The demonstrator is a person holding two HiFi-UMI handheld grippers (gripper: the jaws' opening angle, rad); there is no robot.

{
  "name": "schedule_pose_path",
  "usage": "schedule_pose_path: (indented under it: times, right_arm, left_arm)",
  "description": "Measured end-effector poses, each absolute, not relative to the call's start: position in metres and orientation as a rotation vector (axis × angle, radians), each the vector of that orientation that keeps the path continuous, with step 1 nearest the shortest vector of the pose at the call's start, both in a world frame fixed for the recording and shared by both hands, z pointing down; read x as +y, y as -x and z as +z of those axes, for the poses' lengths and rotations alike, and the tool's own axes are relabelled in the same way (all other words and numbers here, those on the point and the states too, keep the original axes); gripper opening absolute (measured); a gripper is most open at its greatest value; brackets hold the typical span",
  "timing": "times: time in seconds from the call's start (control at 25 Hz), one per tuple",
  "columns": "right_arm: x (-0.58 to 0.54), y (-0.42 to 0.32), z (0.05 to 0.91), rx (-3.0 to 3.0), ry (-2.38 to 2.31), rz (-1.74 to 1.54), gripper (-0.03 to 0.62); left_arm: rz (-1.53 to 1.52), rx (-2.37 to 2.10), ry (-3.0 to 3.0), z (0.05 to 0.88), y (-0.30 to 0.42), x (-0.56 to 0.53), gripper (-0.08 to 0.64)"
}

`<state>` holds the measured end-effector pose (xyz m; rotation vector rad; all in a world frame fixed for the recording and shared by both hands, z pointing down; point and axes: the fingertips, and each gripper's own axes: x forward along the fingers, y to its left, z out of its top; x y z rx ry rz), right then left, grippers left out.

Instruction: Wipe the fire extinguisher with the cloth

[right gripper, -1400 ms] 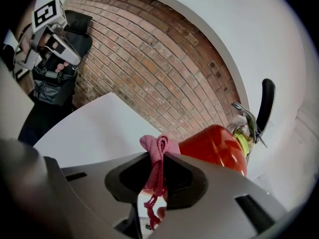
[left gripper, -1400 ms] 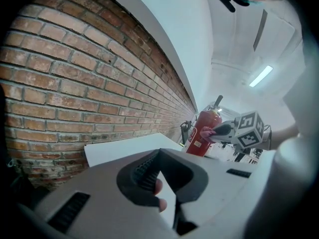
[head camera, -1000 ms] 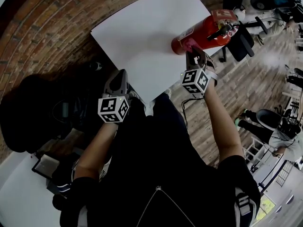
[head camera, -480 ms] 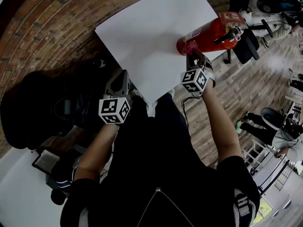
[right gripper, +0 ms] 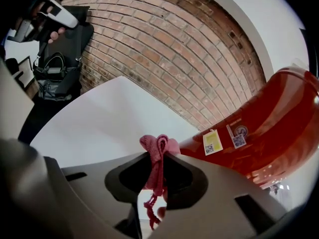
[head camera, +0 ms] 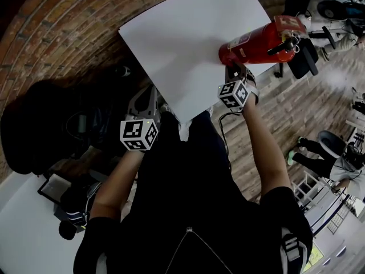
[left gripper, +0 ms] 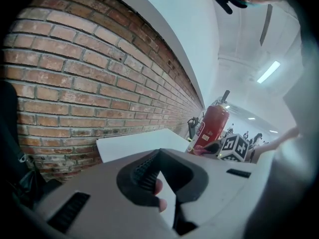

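Observation:
A red fire extinguisher (head camera: 256, 41) stands upright near the right edge of the white table (head camera: 182, 44). My right gripper (head camera: 234, 69) is at its base, shut on a pink cloth (right gripper: 158, 153) bunched between the jaws. In the right gripper view the cloth's tip lies close beside the extinguisher (right gripper: 269, 128), low on its body. My left gripper (head camera: 150, 93) hangs off the table's near corner, shut with nothing in it. The left gripper view shows the extinguisher (left gripper: 212, 126) and the cloth (left gripper: 202, 151) across the table from my left gripper (left gripper: 159, 152).
A brick wall (head camera: 63, 27) runs behind the table. Dark bags (head camera: 51, 124) sit on the floor to the left. Office chairs and people (head camera: 336, 158) are on the wooden floor at right. A person's hand with a device (right gripper: 47, 14) shows at the far left of the right gripper view.
The right gripper with the cloth has stayed against the extinguisher's base. The left gripper has barely moved. The whole head view has drifted slightly.

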<state>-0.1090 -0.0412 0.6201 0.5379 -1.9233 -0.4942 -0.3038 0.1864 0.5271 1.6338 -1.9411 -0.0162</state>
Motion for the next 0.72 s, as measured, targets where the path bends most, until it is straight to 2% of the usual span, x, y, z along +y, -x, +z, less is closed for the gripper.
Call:
schedule_pose_path:
  times: [0.72]
  right_arm:
    - [-0.043, 0.114, 0.683, -1.893, -0.525, -0.393, 0.087]
  left_arm:
    - [0.015, -1.96, -1.576, 0.54, 0.317, 0.202, 0.028]
